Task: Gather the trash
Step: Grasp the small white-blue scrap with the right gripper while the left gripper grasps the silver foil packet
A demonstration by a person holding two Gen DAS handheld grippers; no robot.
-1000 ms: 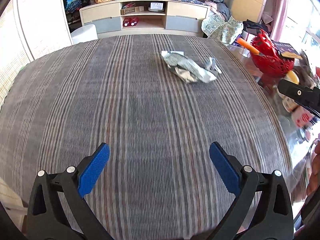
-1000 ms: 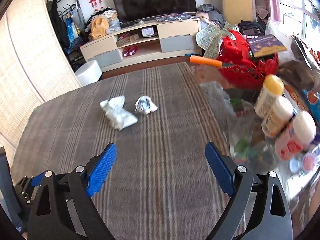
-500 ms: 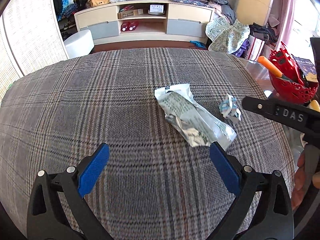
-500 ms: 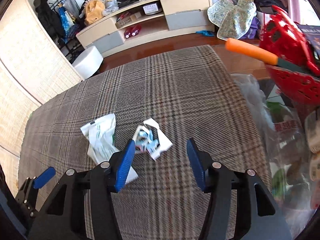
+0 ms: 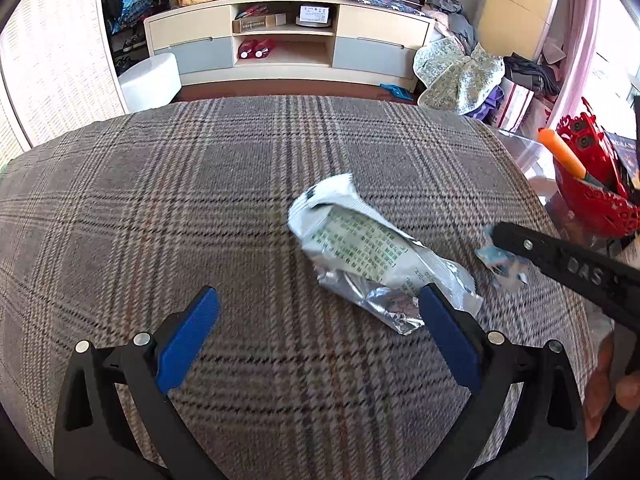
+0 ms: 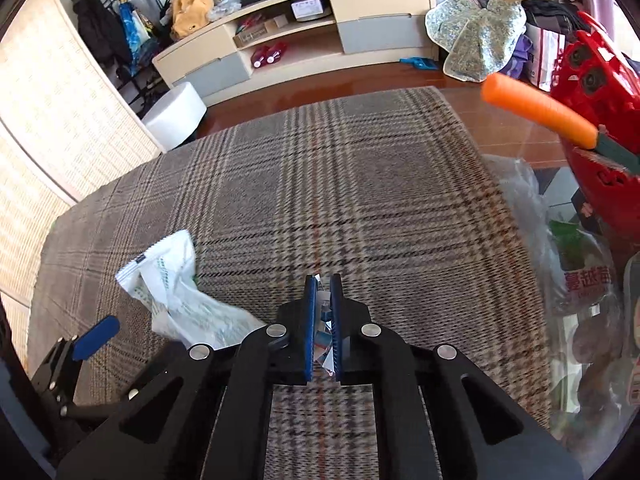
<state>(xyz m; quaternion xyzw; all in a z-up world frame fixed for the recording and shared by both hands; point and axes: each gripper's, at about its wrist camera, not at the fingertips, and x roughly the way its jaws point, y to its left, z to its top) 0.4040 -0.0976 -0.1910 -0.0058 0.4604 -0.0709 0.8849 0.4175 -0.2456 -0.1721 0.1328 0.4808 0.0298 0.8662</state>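
Half a second ago the right hand-held gripper [image 6: 321,320] stood with its fingers apart around the small crumpled wrapper [image 6: 322,328]; now the two blue pads are drawn together on it, with bits of white and blue paper showing in the narrow gap between them. From the left wrist view, the same scrap [image 5: 502,264] lies just under the black finger that reaches in from the right, and whether it is lifted off the plaid-covered surface [image 5: 240,184] cannot be told. The left hand-held gripper [image 5: 318,334] has come closer to the large foil packet [image 5: 376,264], which was further ahead of it a second ago. Its fingers are wide apart, and the right pad sits at the packet's near, torn end, though contact is unclear. The packet itself rests flat on the plaid cloth, printed side up, just beside the small wrapper.

This suggests that the first piece of trash is secured and the second is lined up but not yet taken. A clear plastic bag [image 6: 560,264] lies at the right edge of the surface, beside a red basket [image 6: 600,120] with an orange-handled tool in it; the bag looks like the probable place for the trash, though that is only a guess. The thin foil will likely slip or crumple under a pinch.
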